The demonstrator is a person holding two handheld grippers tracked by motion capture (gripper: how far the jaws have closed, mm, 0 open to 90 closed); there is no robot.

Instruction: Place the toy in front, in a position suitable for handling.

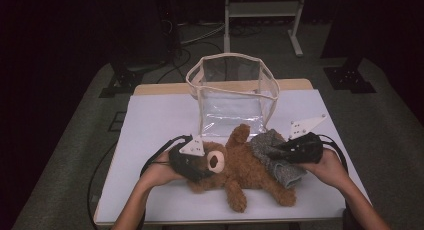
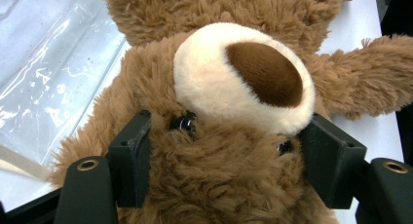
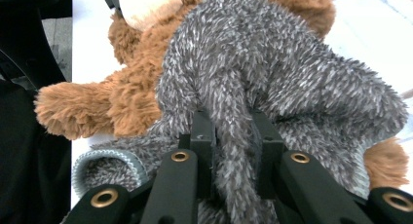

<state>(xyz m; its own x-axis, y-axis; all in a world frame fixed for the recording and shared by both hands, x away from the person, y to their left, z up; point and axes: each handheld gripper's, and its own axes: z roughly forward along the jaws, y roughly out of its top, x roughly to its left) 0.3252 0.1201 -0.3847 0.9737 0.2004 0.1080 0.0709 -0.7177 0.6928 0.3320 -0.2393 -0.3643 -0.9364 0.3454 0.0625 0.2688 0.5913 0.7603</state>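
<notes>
Found the left gripper (image 2: 229, 146) clamped on the teddy bear (image 2: 243, 73), one jaw pressed into the fur at each side of the face, just below the pale muzzle and level with the eyes. Found the right gripper (image 3: 233, 131) pinched shut on a raised fold of the grey fuzzy garment (image 3: 272, 63), with the jaws close together and the fold standing up between them. Saw from the high view the bear (image 1: 235, 170) lying on its back across the near part of the white table (image 1: 160, 120), head towards the left gripper (image 1: 192, 162), with the grey garment (image 1: 265, 142) draped over its body on the side of the right gripper (image 1: 277, 152). Noted a ribbed opening of the garment lying loose beside the bear's arm, not round it. Noted the clear bag (image 1: 232, 90) standing upright and open just behind the bear, nothing visible inside. Judged the work early to midway: bear held steady, garment gripped, but not fitted to the bear nor free of it, and nothing packed in the bag. Could not tell whether the garment was going on or coming off.
</notes>
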